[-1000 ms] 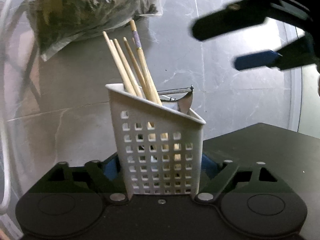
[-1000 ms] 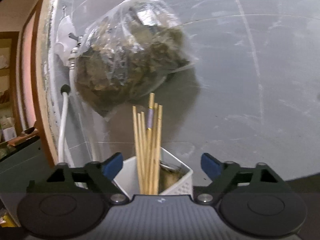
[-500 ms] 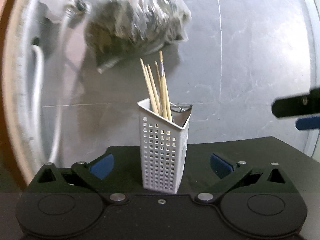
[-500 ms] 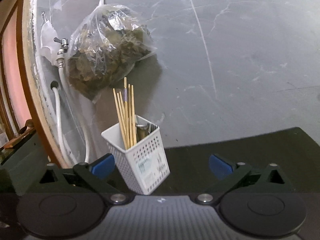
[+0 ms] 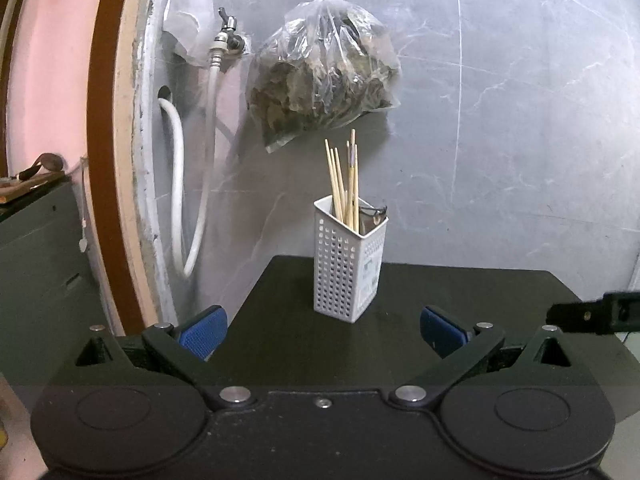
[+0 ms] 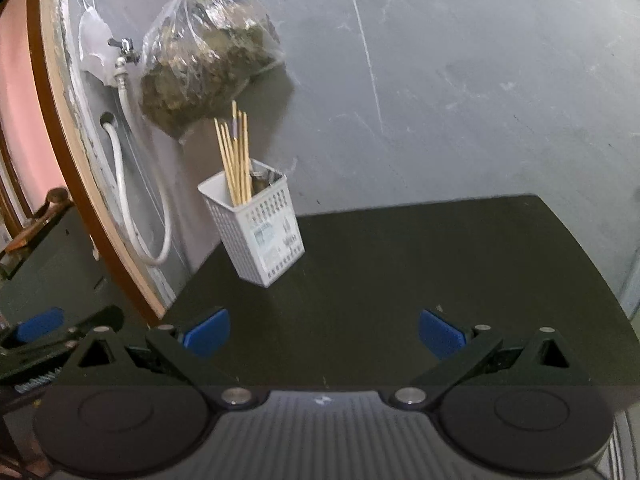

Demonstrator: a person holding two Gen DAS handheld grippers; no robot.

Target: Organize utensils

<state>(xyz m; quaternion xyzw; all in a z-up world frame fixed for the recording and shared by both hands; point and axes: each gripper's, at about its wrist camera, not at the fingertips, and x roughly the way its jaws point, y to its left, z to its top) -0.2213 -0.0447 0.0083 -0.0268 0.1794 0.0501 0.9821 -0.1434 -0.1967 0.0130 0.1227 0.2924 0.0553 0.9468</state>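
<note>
Leaving the white perforated plastic holder (image 5: 350, 270) upright with its wooden chopsticks (image 5: 345, 184) on the black worktop (image 5: 460, 300), we keep both grippers' fingers (image 5: 202, 330) (image 6: 206, 330) wide open, empty and well clear.

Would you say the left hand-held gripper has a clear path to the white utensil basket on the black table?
Probably yes: the left hand-held gripper is open, and only bare table lies before the basket.

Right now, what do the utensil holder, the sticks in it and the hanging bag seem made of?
Holder: white plastic, matte, by its moulded grid of holes. Chopsticks: pale wood or bamboo, apparently unvarnished. Bag: thin clear plastic, glossy and creased, holding what look like dried leaves.
</note>
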